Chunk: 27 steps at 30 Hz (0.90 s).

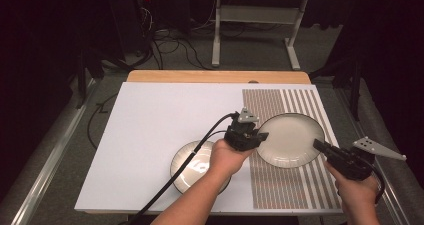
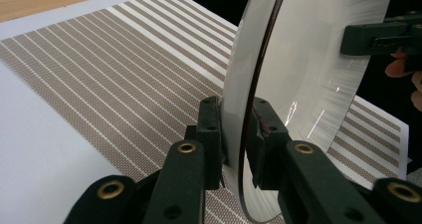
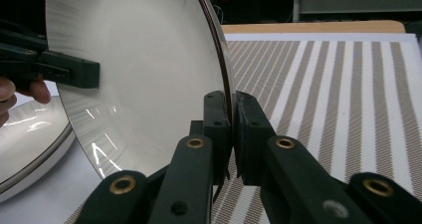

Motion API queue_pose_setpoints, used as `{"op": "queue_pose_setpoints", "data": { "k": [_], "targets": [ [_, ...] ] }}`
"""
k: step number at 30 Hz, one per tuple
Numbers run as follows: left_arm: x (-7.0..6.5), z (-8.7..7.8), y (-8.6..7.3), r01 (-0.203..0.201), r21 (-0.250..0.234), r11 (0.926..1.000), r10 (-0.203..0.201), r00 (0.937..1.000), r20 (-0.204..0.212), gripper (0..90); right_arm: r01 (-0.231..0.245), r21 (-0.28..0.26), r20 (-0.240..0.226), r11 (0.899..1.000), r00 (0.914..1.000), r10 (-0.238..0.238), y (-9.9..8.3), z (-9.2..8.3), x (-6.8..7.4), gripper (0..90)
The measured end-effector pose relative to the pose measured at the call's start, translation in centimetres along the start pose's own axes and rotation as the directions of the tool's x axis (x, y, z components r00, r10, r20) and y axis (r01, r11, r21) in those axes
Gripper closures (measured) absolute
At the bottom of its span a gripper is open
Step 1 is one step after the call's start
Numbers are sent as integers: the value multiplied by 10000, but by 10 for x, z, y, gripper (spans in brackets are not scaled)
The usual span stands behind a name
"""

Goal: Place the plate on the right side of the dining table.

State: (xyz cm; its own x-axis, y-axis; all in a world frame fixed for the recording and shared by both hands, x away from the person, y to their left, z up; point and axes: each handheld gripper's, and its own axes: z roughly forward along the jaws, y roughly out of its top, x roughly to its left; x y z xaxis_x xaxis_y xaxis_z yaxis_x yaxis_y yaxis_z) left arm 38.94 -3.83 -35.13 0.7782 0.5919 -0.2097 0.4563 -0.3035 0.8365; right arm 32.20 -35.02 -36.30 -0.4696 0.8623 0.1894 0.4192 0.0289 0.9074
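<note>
Both grippers are clamping opposite rim edges of the plate (image 1: 290, 139), the left gripper (image 1: 248, 137) and right gripper (image 1: 325, 150) sharing its weight, probably lifting it off the striped mat (image 1: 300, 187) beside the second plate (image 1: 192, 167) near the left hand.

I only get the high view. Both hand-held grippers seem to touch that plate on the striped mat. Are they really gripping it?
Observer: Yes. The left hand-held gripper clamps the plate rim between both jaws.
Operator: And the right?
Observer: The right hand-held gripper pinches the opposite rim the same way.
Operator: Is the plate lying flat?
Observer: It seems lifted off the mat; the mat shows beyond its lower edge.
</note>
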Motion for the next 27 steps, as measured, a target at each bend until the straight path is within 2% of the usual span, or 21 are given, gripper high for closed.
{"op": "queue_pose_setpoints", "data": {
  "k": [8, 11, 20, 27],
  "targets": [
    [-1, 25, 5, 119, 459, 9989, -118, 9999, -34, 767, -287, 235, 383, 9993, 9989, 278, -8, 1, -18, 874],
    [1, 34, 4, 306, 627, 9976, -301, 9995, -77, 764, -356, 341, 515, 9988, 9981, 338, -10, 3, -22, 873],
    [5, 46, -2, 682, 894, 9937, -681, 9977, -45, 753, -351, 637, 750, 9974, 9967, 303, -16, 8, -27, 873],
    [7, 51, -5, 648, 1042, 9924, -632, 9978, -187, 746, -284, 826, 814, 9962, 9964, 216, -19, 12, -28, 873]
  ]
}}
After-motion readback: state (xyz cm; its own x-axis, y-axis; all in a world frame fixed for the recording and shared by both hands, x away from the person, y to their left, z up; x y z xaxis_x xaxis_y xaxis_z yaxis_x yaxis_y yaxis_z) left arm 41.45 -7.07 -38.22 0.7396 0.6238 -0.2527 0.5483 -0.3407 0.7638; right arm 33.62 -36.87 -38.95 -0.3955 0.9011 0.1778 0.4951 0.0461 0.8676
